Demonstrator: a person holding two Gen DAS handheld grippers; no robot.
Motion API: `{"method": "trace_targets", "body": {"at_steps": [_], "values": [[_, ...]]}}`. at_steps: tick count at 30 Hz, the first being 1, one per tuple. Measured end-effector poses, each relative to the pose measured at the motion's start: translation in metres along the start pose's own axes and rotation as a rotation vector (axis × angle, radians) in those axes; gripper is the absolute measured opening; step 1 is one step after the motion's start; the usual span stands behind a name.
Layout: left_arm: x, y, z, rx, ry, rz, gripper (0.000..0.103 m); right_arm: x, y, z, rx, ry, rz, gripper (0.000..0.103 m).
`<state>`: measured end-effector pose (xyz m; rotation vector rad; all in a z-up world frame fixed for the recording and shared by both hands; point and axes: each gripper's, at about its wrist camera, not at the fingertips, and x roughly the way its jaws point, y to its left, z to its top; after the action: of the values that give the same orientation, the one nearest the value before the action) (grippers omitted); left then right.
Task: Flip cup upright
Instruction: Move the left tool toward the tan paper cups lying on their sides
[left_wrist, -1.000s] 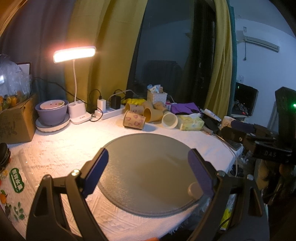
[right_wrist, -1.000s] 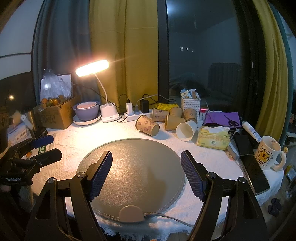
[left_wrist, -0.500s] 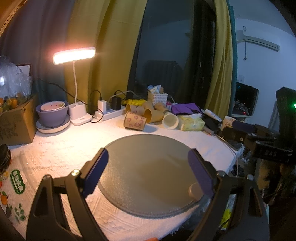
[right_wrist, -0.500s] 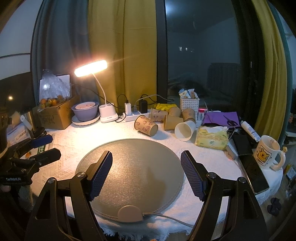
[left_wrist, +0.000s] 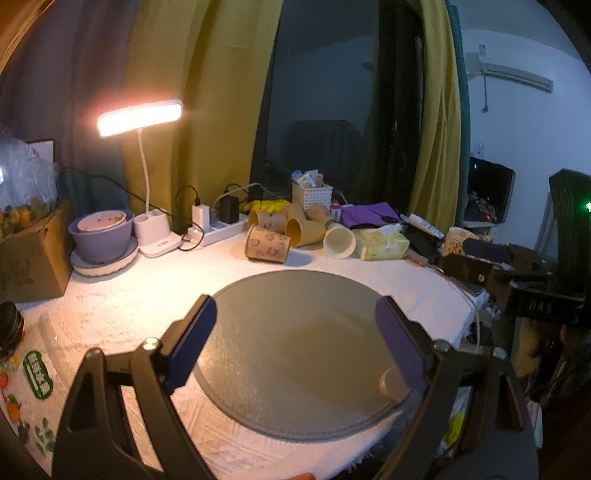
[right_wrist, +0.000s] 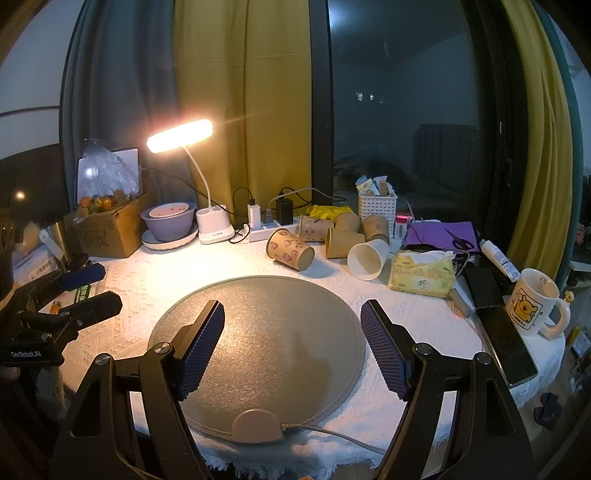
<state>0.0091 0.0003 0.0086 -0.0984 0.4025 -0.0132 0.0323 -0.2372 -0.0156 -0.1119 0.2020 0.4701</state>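
Cup: a brown paper cup printed with pink figures (right_wrist: 290, 254) lies on its side just beyond the far rim of the round grey mat (right_wrist: 258, 343), mouth turned toward the right wrist camera; in the left wrist view the same cup (left_wrist: 268, 248) shows its side.
Other cups: more brown paper cups (right_wrist: 341, 236) lie tumbled behind it, farther from the mat, and a plain white paper cup (right_wrist: 367, 258) lies on its side to their right.
Left gripper: (left_wrist: 295, 341) spread wide above the mat's near half, nothing between its blue pads (left_wrist: 192, 343).
Right gripper: (right_wrist: 293, 347) likewise spread wide over the mat, gripping nothing.
Mat: lies on a white textured tablecloth (right_wrist: 147, 280); a beige puck with a cord (right_wrist: 256, 426) sits at its near edge.
Beyond the mat, left: a lit white desk lamp (right_wrist: 207, 184) and a lilac bowl (right_wrist: 169, 221).
Right of the mat: a yellow tissue pack (right_wrist: 421, 277) and a white mug with a yellow bear (right_wrist: 533, 304).
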Motion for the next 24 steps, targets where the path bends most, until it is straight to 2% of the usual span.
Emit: {"method": "trace_targets", "body": {"at_steps": [7,12,24], "values": [[0.044,-0.005,0.006,0.098,0.061,0.032,0.089,0.018,-0.01,0.0,0.027,0.028,-0.007,0.079],[0.083,-0.003,0.018,0.13,0.124,0.015,0.089,0.05,-0.031,0.004,0.049,0.07,-0.04,0.079],[0.186,-0.003,0.054,0.284,0.224,0.005,0.089,0.141,-0.088,0.021,0.148,0.14,-0.081,0.079]]}}
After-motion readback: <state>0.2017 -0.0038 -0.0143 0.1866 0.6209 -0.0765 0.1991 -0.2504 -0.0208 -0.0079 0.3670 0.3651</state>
